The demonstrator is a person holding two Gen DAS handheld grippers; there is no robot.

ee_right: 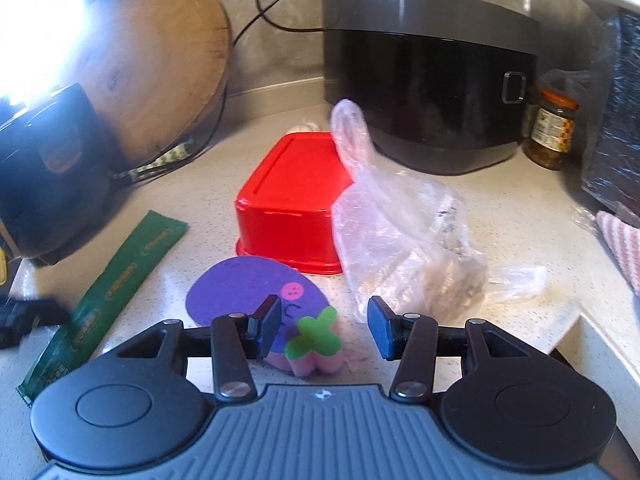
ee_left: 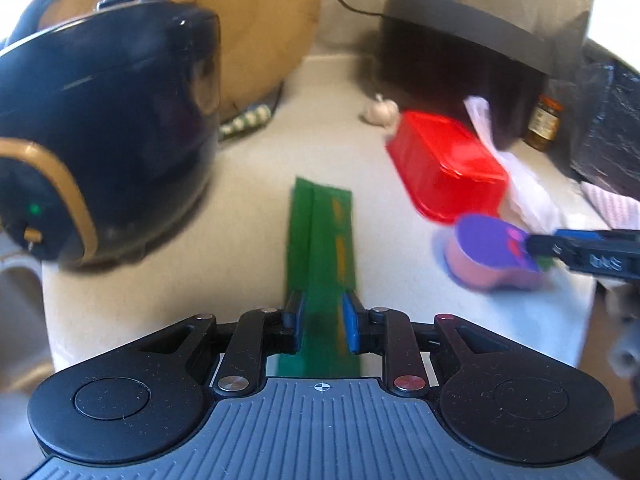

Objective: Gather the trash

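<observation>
A long green wrapper (ee_left: pixel 324 240) lies on the pale counter; its near end sits between the pads of my left gripper (ee_left: pixel 323 326), which is closed on it. It also shows in the right wrist view (ee_right: pixel 116 288). My right gripper (ee_right: pixel 324 330) is open just above a purple eggplant-shaped sponge (ee_right: pixel 256 292) with a green leaf, which lies between its fingers. In the left wrist view the right gripper's finger (ee_left: pixel 584 250) reaches the sponge (ee_left: pixel 492 252). A crumpled clear plastic bag (ee_right: pixel 404 236) lies right of a red box (ee_right: pixel 296 204).
A black and gold cooker (ee_left: pixel 100 128) stands left. A round wooden board (ee_right: pixel 156 64) leans on the wall. A dark rice cooker (ee_right: pixel 428 88), a jar (ee_right: pixel 552 130), a garlic bulb (ee_left: pixel 380 110) and a striped cloth (ee_right: pixel 620 248) are at the back and right. The counter edge (ee_right: pixel 592 320) drops off on the right.
</observation>
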